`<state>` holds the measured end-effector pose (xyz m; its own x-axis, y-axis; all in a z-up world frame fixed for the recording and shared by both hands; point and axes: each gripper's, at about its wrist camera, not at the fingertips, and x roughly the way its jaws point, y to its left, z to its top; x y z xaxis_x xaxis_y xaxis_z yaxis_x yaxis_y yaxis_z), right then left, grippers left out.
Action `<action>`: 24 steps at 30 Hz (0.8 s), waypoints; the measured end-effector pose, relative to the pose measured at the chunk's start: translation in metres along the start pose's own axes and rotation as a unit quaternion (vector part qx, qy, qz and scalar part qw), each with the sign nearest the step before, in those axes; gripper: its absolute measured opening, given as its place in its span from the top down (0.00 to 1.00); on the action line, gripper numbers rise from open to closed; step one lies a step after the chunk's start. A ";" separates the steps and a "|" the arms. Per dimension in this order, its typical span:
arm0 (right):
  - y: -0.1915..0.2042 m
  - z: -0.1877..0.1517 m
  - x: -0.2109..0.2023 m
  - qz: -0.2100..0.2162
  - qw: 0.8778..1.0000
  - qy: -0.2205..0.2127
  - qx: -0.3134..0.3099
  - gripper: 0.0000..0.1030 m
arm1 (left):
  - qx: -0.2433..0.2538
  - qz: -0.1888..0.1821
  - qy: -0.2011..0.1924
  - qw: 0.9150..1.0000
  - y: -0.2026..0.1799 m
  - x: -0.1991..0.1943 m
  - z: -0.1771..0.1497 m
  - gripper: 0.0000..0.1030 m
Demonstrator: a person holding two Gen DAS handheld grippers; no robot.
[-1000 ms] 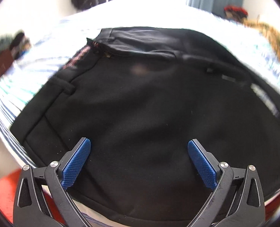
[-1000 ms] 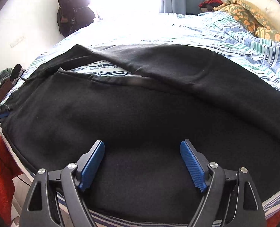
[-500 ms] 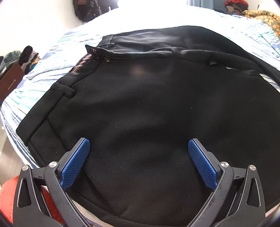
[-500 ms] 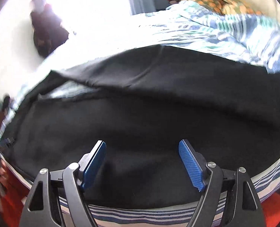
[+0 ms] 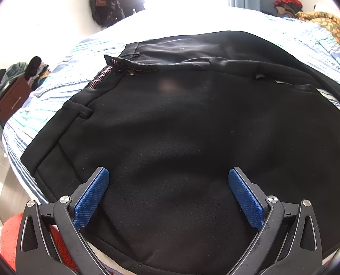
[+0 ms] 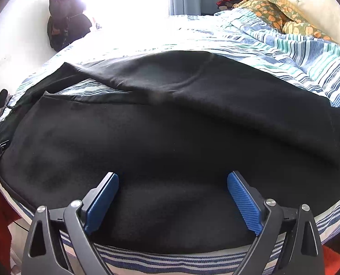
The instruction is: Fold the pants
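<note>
Both cameras have steadied since the blurry swing half a second back. Black pants (image 5: 181, 133) are spread flat on the striped bed (image 6: 284, 45), waistband by its left edge. Left claw (image 5: 167, 197) and right claw (image 6: 172, 201) hover spread wide, gripping nothing.

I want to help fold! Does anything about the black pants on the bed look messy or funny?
A little. The black pants are not flat: the two legs lie spread apart, with a wedge of striped bedsheet showing between them. At the waist, the zipper fly gapes open. Nothing looks torn or spilled.
</note>
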<state>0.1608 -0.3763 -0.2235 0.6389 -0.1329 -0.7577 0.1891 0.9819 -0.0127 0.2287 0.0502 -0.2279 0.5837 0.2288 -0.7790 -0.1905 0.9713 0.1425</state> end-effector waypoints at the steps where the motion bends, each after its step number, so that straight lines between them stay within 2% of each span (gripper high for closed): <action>1: -0.002 -0.001 0.000 0.000 1.000 0.000 0.000 0.07 | 0.000 0.000 0.000 1.000 0.000 0.000 0.000 0.01; 8: -0.001 -0.001 0.000 0.001 1.000 0.000 0.000 0.06 | 0.002 0.004 -0.001 1.000 -0.001 -0.002 0.000 0.01; 12: 0.000 -0.001 0.000 0.000 1.000 -0.001 0.000 0.05 | -0.001 -0.009 0.027 1.000 -0.001 -0.015 0.011 0.01; 15: 0.001 -0.002 0.001 0.000 1.000 -0.001 -0.002 0.05 | -0.014 -0.061 0.012 0.998 -0.003 -0.025 0.039 0.01; 19: 0.002 -0.003 0.001 0.000 1.000 0.000 -0.007 0.02 | -0.023 -0.086 -0.018 0.996 -0.002 -0.022 0.097 0.01; 22: 0.003 -0.002 0.002 0.000 1.000 0.001 -0.009 0.00 | -0.011 -0.057 -0.011 0.998 0.001 0.014 0.128 0.01; 23: 0.003 -0.002 0.002 0.000 1.000 0.001 -0.009 0.00 | -0.003 -0.027 0.001 1.000 0.003 0.035 0.132 0.00; 24: 0.003 -0.002 0.002 0.000 1.000 0.001 -0.009 0.00 | 0.006 0.015 0.034 0.999 0.007 0.063 0.130 0.00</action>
<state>0.1612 -0.3729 -0.2264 0.6371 -0.1323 -0.7593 0.1757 0.9842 -0.0241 0.3667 0.0800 -0.1967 0.5223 0.2541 -0.8140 -0.1984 0.9646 0.1738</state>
